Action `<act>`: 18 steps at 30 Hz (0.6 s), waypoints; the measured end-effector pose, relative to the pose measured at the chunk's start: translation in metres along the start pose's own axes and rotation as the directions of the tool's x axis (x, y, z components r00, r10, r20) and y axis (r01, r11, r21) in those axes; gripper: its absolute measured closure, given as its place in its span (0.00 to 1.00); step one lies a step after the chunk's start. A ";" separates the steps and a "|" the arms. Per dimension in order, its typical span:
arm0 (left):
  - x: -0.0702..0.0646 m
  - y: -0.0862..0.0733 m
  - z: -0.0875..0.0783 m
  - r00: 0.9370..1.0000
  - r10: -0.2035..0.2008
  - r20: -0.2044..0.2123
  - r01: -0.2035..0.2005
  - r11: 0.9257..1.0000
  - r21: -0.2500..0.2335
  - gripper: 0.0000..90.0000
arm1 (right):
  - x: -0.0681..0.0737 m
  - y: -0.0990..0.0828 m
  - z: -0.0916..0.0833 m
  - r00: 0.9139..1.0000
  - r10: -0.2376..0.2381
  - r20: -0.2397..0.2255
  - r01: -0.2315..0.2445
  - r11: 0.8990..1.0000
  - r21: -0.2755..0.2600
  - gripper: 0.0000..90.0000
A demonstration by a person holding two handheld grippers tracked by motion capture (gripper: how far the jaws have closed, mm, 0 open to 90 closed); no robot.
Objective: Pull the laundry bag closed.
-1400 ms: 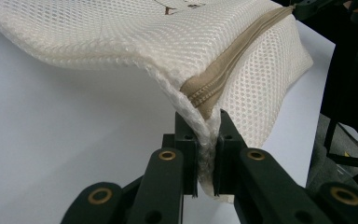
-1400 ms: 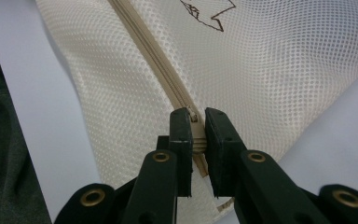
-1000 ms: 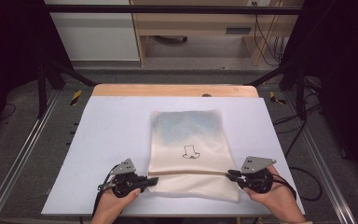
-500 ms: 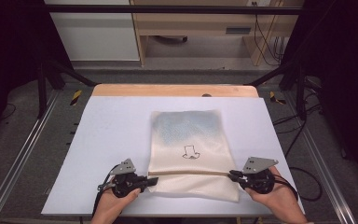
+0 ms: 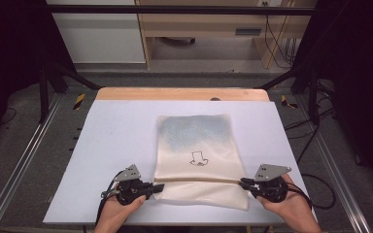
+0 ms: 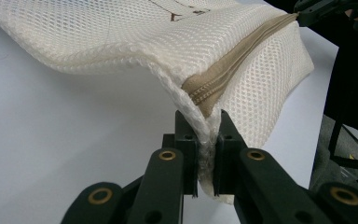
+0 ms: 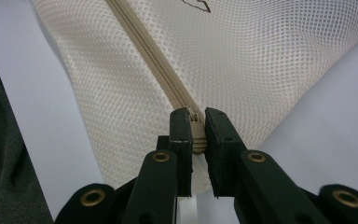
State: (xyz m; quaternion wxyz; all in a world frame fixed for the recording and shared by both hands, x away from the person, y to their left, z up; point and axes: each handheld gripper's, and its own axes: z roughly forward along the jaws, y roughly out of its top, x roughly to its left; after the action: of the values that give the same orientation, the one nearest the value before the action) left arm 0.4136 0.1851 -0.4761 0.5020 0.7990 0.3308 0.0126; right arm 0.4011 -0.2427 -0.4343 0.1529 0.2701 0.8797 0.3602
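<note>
A cream mesh bag [image 5: 196, 145] with a small drawn figure and a tan zipper [image 5: 199, 179] lies flat on the white table [image 5: 116, 136]. My left gripper [image 5: 158, 187] is shut on the bag's left edge at the zipper's end; in the left gripper view its jaws pinch the mesh [image 6: 206, 140] beside the zipper [image 6: 233, 65]. At the bag's right edge my right gripper [image 5: 244, 183] is shut on the other zipper end, which sits squeezed between the jaws [image 7: 196, 133] in the right gripper view. The zipper runs taut between the two.
The table's front edge lies just below both hands. A wooden strip [image 5: 182, 93] borders the far edge of the table. Metal frame rails [image 5: 24, 160] run along the left side, and cables [image 5: 315, 189] trail at the right.
</note>
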 end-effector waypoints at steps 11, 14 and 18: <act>0.001 0.000 -0.001 1.000 0.001 -0.004 -0.001 1.000 0.001 0.92 | -0.001 -0.004 -0.001 1.000 0.010 0.007 -0.010 1.000 0.003 0.91; 0.001 0.000 -0.002 1.000 -0.002 -0.006 0.002 1.000 0.001 0.93 | -0.003 -0.006 0.000 1.000 0.010 0.003 -0.010 1.000 0.001 0.91; 0.001 0.000 -0.002 1.000 -0.001 -0.007 0.001 1.000 -0.002 0.93 | -0.002 -0.007 -0.002 1.000 0.013 0.008 -0.013 1.000 0.006 0.91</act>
State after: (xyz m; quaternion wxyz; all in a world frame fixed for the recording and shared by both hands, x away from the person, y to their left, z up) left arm 0.4134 0.1870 -0.4749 0.5016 0.7984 0.3328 0.0156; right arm 0.3994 -0.2490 -0.4378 0.1533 0.2776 0.8784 0.3576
